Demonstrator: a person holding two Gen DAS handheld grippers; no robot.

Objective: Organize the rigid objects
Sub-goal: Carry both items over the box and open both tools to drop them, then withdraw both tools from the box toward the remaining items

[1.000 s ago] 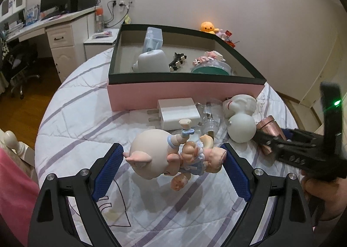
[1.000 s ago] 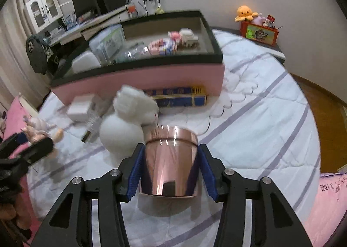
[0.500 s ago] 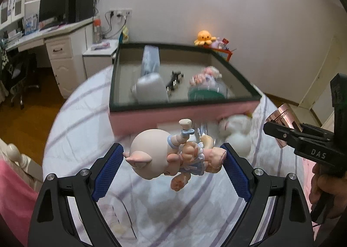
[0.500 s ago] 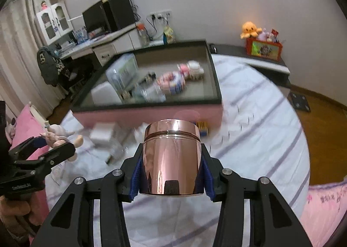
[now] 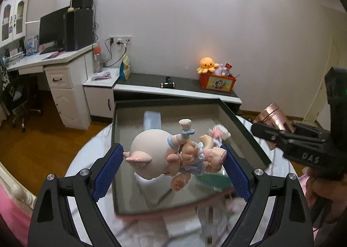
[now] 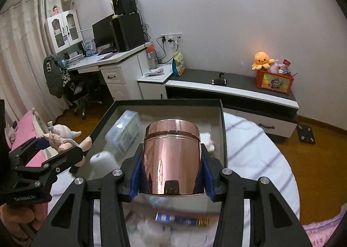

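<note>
My left gripper point(image 5: 171, 160) is shut on a pink pig figurine point(image 5: 151, 156) with a blue dress, held in the air above the open box point(image 5: 236, 116). My right gripper point(image 6: 172, 173) is shut on a rose-gold metal cup point(image 6: 171, 156), also held above the box point(image 6: 224, 138). The cup shows in the left wrist view point(image 5: 273, 114) at the right, and the figurine shows in the right wrist view point(image 6: 63, 136) at the left. The box has a dark rim and holds a clear plastic case point(image 6: 124, 132), a white round object point(image 6: 104, 160) and other small items.
The box sits on a round bed with a white striped cover point(image 6: 256, 160). A blue and gold box point(image 6: 182, 221) lies on the cover in front of it. Behind are a low cabinet point(image 6: 234, 88) with an orange toy bin point(image 6: 274, 80) and a desk point(image 5: 54, 60).
Both grippers have risen from the bed with their objects and moved forward over the box. The cup and figurine stay gripped. The view now looks down into the box.
</note>
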